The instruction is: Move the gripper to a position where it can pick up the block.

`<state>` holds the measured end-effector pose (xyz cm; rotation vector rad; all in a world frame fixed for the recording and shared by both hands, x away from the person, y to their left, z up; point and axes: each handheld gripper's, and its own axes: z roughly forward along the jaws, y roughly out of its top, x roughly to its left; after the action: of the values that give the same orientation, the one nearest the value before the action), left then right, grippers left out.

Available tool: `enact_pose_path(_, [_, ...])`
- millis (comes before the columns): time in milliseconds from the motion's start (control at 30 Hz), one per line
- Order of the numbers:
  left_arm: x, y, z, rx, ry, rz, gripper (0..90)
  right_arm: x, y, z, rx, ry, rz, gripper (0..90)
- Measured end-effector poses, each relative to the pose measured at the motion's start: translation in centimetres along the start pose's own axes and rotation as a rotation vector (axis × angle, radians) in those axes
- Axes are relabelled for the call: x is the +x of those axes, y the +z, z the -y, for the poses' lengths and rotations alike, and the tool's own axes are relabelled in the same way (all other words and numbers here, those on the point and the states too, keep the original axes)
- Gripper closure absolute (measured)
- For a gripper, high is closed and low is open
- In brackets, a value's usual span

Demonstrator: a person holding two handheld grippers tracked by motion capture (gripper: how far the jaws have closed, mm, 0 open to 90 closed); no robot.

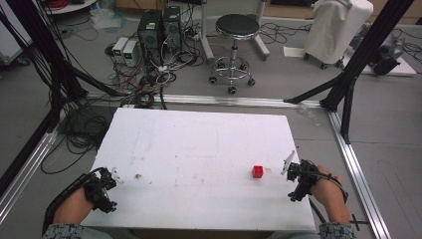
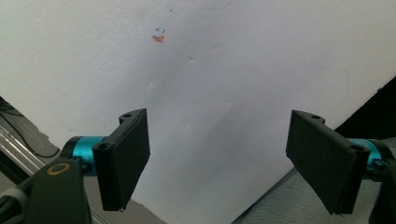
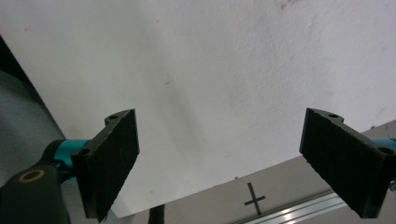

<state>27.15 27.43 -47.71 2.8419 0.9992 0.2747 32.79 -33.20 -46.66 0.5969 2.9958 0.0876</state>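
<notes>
A small red block (image 1: 258, 172) sits alone on the white table (image 1: 199, 149), just left of the right gripper (image 1: 293, 172) — far nearer than the left gripper (image 1: 110, 180) at the opposite edge. Both grippers' jaws stand spread wide, empty.

Beyond the white table (image 1: 199, 144), a black round stool (image 1: 237, 25), two computer towers (image 1: 159, 27), tangled cables (image 1: 144, 79) and a white-covered cart (image 1: 336, 27) are seen on the floor.

Even bright overhead light, soft faint shadows, slight blur throughout, white table (image 1: 199, 144) nearly overexposed
</notes>
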Motion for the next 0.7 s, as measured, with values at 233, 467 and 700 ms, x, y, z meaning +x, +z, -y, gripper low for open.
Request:
enact_pose_path(233, [0.0, 0.0, 0.0, 0.008, 0.003, 0.005, 22.0, -1.1, -0.7, -1.8, -0.034, -0.066, 0.021, 11.3])
enact_pose_path(467, [0.1, 0.0, 0.0, 0.007, 0.005, 0.007, 22.0, -2.0, -1.0, -3.9, -0.046, -0.138, 0.031, 11.3])
enact_pose_path(700, [0.2, -0.1, 0.1, 0.006, 0.008, 0.006, 22.0, -2.7, -0.8, -5.9, -0.030, -0.196, 0.038, 11.3])
